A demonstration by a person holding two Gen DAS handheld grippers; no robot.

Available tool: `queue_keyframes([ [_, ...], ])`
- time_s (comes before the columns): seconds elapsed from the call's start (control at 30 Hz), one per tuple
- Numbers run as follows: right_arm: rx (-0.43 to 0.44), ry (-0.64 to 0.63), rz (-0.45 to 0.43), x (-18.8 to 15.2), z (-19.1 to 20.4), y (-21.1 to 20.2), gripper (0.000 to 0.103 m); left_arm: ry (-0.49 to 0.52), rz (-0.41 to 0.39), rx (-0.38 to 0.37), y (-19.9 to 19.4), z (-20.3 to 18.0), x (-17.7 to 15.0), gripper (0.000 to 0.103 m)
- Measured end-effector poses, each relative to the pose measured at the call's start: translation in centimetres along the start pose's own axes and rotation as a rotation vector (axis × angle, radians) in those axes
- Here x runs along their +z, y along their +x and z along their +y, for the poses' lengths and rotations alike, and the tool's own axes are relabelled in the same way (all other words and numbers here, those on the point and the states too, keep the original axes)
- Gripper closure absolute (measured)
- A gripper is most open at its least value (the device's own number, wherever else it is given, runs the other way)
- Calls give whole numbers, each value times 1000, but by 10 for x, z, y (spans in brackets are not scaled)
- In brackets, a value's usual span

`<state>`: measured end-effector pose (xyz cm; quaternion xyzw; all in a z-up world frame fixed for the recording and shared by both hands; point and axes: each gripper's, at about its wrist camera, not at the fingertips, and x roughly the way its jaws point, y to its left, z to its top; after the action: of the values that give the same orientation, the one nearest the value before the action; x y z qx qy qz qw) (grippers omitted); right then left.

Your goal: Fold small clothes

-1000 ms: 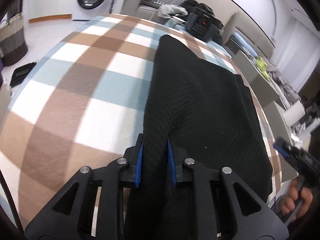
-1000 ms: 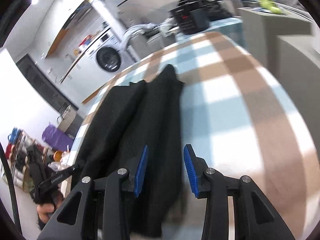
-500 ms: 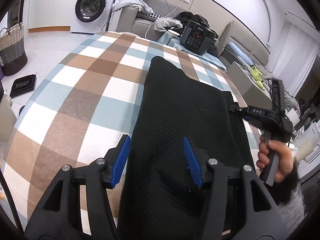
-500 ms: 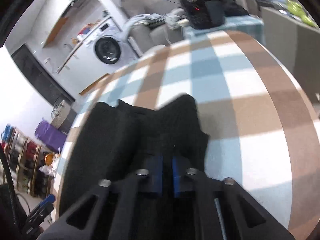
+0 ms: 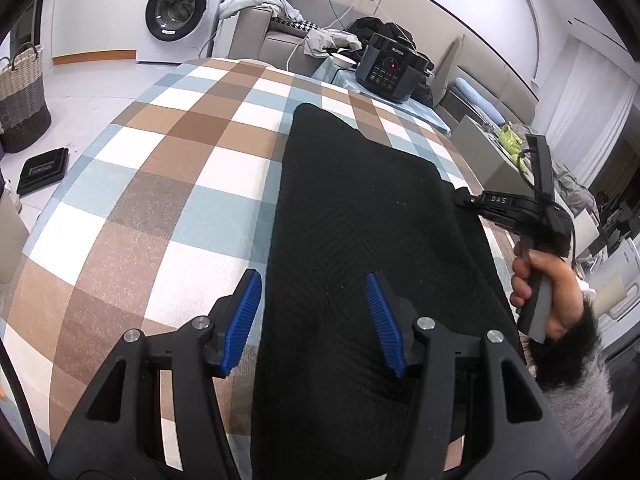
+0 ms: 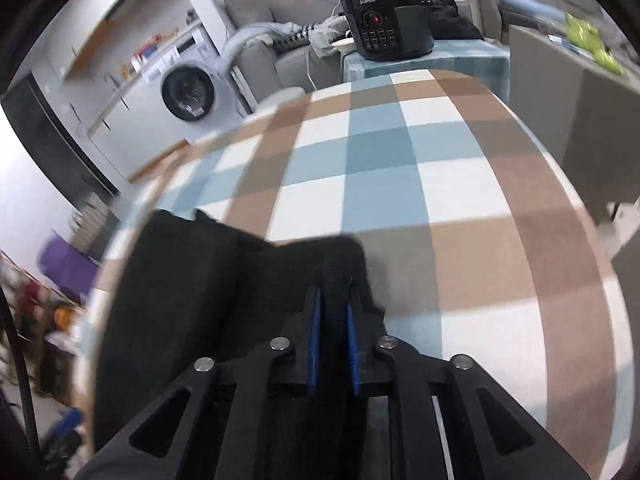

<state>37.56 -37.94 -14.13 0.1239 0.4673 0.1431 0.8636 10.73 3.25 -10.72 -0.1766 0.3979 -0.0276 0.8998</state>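
Released since a second ago, the black garment (image 5: 360,248) lies flat on the checked tablecloth (image 5: 160,184) beneath the left gripper (image 5: 314,316), its jaws wide apart; washing machine (image 5: 176,12) behind. Right wrist view: right gripper (image 6: 331,320) pinches a garment fold; left side blurred.

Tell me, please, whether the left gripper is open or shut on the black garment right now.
Open. The left gripper has its blue pads spread wide apart above the black garment, pinching no cloth.
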Motion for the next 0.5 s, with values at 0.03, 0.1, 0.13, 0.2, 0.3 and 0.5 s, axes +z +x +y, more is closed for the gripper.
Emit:
queue_keyframes([
  [0.03,0,-5,-16,-6,0,-10,77,6,1,-4,-1,-2,-2,51],
  [0.1,11,-14,-57,-24,2,-43,72,12,6,-16,-1,-6,-3,51],
  [0.13,43,-17,-65,-39,4,-63,71,17,10,-25,-1,-9,-4,51],
  [0.2,86,-26,-57,-65,8,-87,71,32,19,-44,-2,-18,-6,51],
  [0.3,158,-65,-11,-114,19,-113,71,63,29,-82,-3,-36,-11,51],
  [0.5,195,-113,81,-181,31,-119,71,153,68,-148,-6,-78,-24,50],
])
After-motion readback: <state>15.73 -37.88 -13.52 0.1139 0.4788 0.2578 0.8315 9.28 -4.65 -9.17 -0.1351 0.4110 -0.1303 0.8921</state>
